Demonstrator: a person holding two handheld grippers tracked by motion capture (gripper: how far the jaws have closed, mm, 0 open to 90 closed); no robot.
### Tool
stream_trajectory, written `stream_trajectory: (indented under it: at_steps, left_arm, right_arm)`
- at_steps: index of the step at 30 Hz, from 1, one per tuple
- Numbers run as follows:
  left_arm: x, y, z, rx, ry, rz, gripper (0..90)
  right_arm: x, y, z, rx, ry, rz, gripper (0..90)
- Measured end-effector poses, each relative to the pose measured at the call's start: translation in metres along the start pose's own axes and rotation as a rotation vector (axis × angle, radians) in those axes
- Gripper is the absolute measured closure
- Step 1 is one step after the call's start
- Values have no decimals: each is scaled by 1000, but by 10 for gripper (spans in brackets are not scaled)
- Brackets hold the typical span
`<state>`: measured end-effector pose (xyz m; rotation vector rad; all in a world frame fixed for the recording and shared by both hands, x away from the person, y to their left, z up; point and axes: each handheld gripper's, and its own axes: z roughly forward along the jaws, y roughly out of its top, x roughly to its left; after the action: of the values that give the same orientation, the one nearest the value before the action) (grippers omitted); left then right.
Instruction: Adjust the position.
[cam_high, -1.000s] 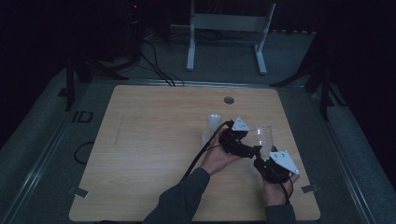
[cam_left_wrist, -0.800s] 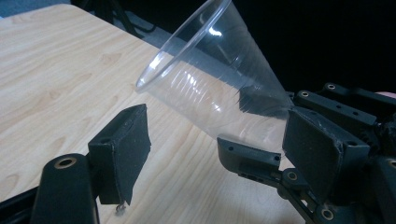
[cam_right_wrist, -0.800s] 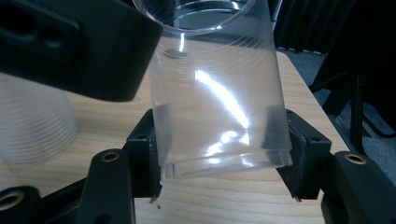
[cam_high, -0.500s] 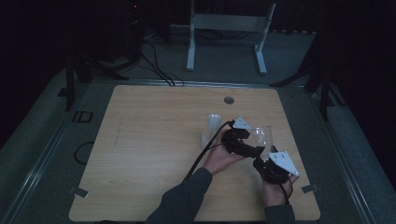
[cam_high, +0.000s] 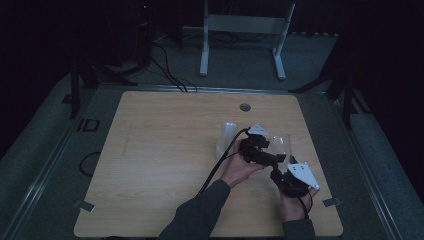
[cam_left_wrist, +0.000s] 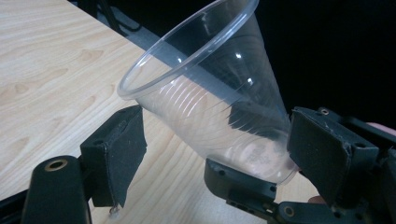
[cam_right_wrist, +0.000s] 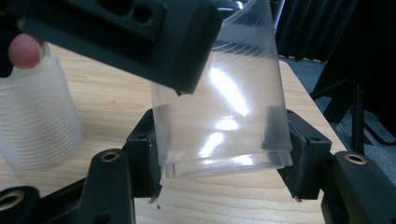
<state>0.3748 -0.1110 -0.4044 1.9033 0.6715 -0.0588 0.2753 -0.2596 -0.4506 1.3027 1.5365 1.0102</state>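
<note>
A clear plastic cup (cam_high: 281, 144) (cam_left_wrist: 210, 93) (cam_right_wrist: 224, 107) stands tilted just above the wooden table (cam_high: 165, 150) at its right side. My right gripper (cam_high: 279, 167) (cam_right_wrist: 222, 135) is shut on the cup's base, with a pad pressed against each side. My left gripper (cam_high: 267, 152) (cam_left_wrist: 219, 126) straddles the same cup higher up. Its jaws have just been opening: the left pad (cam_left_wrist: 116, 154) stands clear of the cup wall, and the other pad (cam_left_wrist: 322, 154) sits close beside the base.
A stack of ribbed clear cups (cam_high: 227, 137) (cam_right_wrist: 37, 126) stands upside down on the table, left of the grippers. A round grommet hole (cam_high: 245, 107) lies near the far edge. Beyond the table stand a white metal frame (cam_high: 245, 30) and cables on the floor.
</note>
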Motion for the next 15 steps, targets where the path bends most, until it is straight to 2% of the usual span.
stream_trajectory:
  at_steps: [15]
  left_arm:
    - [3,3,9,-38,-62,-101,179]
  right_arm:
    - [3,0,-1,-19,8,-5,409]
